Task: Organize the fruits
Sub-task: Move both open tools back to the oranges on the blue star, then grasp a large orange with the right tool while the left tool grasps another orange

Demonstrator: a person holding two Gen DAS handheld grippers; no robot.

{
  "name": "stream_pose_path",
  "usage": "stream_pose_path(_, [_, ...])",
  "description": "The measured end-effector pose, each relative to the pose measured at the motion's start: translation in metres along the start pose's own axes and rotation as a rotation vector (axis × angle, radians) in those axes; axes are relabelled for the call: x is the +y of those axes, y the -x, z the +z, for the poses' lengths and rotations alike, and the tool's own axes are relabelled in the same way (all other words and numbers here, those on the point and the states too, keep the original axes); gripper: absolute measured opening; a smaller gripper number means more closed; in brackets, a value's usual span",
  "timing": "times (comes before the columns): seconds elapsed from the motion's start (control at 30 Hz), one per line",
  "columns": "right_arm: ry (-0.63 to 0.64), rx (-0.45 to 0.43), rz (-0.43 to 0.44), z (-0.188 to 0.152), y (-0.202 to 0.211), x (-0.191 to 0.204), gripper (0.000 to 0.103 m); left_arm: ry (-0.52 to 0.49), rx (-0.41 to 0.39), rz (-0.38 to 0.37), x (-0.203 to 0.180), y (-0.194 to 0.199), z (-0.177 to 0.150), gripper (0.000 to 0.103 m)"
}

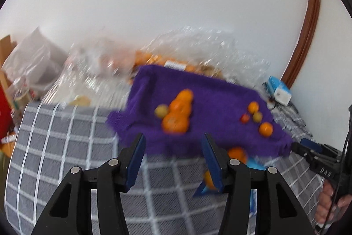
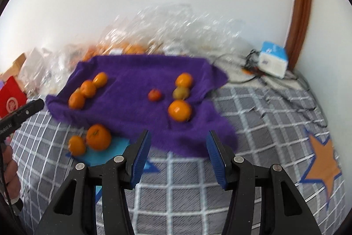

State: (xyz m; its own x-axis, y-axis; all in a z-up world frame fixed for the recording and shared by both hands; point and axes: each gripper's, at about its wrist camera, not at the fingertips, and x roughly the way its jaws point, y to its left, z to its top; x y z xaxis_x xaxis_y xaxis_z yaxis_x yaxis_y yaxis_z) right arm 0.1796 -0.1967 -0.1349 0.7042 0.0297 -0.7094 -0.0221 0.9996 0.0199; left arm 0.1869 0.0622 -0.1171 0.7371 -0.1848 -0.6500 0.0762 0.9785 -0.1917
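Observation:
A purple cloth point(image 1: 211, 98) point(image 2: 132, 89) lies on a grey checked bedspread. On it sit a cluster of oranges point(image 1: 177, 109) point(image 2: 88, 89), a greenish fruit point(image 1: 161, 111), and to the right two oranges point(image 2: 179, 110) point(image 2: 184, 80), a small red fruit point(image 2: 154, 95) and a greenish fruit point(image 2: 181, 93). Two more oranges point(image 2: 98, 137) point(image 2: 76, 145) rest on a blue star patch point(image 2: 105, 151) in front of the cloth. My left gripper point(image 1: 173, 160) is open and empty, near the cloth's front edge. My right gripper point(image 2: 178, 155) is open and empty over the cloth's front edge.
Clear plastic bags point(image 2: 171, 30) with more oranges lie behind the cloth against the white wall. A blue and white box point(image 2: 274, 58) with cables sits at the back right. An orange star patch point(image 2: 323, 164) is on the right. A red packet point(image 2: 11, 100) is at the left.

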Motion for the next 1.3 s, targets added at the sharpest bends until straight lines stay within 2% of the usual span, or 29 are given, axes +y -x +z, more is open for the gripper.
stream_pose_path(0.23, [0.05, 0.016, 0.082, -0.021, -0.011, 0.042, 0.052, 0.044, 0.068, 0.091, 0.04, -0.009, -0.037, 0.051])
stream_pose_path(0.5, [0.1, 0.029, 0.144, -0.013, -0.037, 0.082, 0.051, 0.099, 0.115, 0.104, 0.054, -0.02, -0.047, 0.051])
stream_pose_path(0.63, [0.117, 0.06, 0.152, -0.008, -0.053, 0.094, 0.051, 0.071, 0.117, 0.115, 0.049, -0.024, -0.048, 0.057])
stream_pose_path(0.8, [0.11, 0.08, 0.184, -0.006, -0.066, 0.099, 0.057, 0.075, 0.116, 0.107, 0.049, -0.024, -0.048, 0.058])
stream_pose_path(0.93, [0.085, 0.107, 0.21, -0.005, -0.075, 0.099, 0.058, 0.076, 0.115, 0.107, 0.049, -0.024, -0.048, 0.059])
stream_pose_path(0.97, [0.087, 0.122, 0.205, -0.006, -0.078, 0.1, 0.054, 0.076, 0.116, 0.106, 0.049, -0.024, -0.048, 0.059])
stream_pose_path(1.0, [0.088, 0.13, 0.207, -0.007, -0.08, 0.1, 0.042, 0.076, 0.116, 0.106, 0.049, -0.024, -0.048, 0.059])
stream_pose_path(1.13, [0.086, 0.113, 0.206, -0.01, -0.073, 0.094, 0.042, 0.076, 0.116, 0.107, 0.048, -0.024, -0.048, 0.06])
stream_pose_path(1.3, [0.049, 0.062, 0.169, -0.015, -0.05, 0.063, 0.042, 0.069, 0.121, 0.105, 0.048, -0.024, -0.049, 0.065])
